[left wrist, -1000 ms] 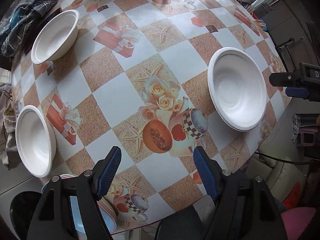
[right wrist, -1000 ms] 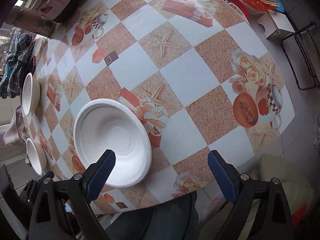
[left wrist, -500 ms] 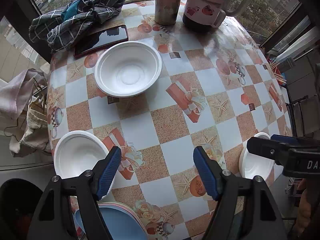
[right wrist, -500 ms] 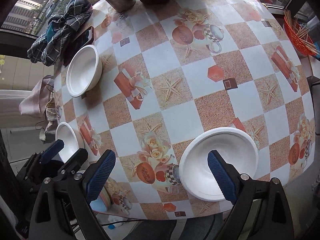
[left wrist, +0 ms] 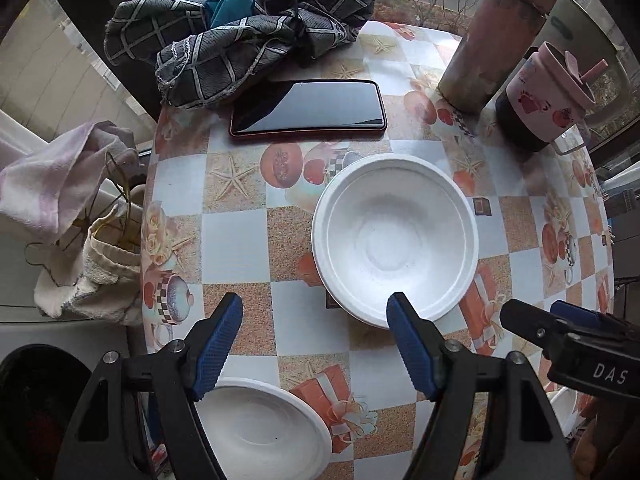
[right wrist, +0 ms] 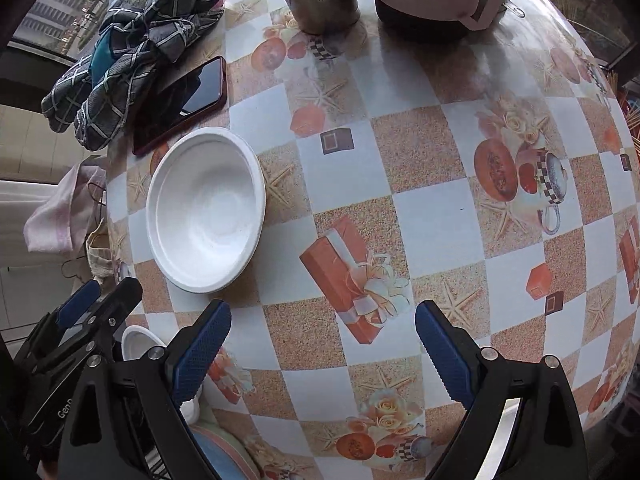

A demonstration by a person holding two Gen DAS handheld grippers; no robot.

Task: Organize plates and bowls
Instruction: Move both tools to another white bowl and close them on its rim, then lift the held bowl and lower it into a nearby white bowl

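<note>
A white bowl [left wrist: 394, 240] stands upright on the patterned table [left wrist: 236, 244], just beyond my left gripper [left wrist: 316, 340]. That gripper is open and points down with nothing between its fingers. A second white bowl [left wrist: 260, 428] lies under its left finger, at the near table edge. In the right wrist view the first white bowl [right wrist: 206, 210] sits up and to the left of my right gripper [right wrist: 324, 332], which is open over bare tablecloth. A small white bowl [right wrist: 138, 342] and a blue plate with a pink rim [right wrist: 224, 456] show low on the left, partly hidden by the fingers.
A dark phone [left wrist: 308, 108] lies behind the bowl, with a plaid cloth [left wrist: 240, 28] beyond it. A tall flask [left wrist: 492, 44] and a pink mug [left wrist: 548, 92] stand at the far right. A cloth bag [left wrist: 100, 268] hangs off the table's left edge.
Both grippers have swept across the table toward the phone and cloth. The bowl once far off is now close in front of the left gripper. Both stay open and empty.
</note>
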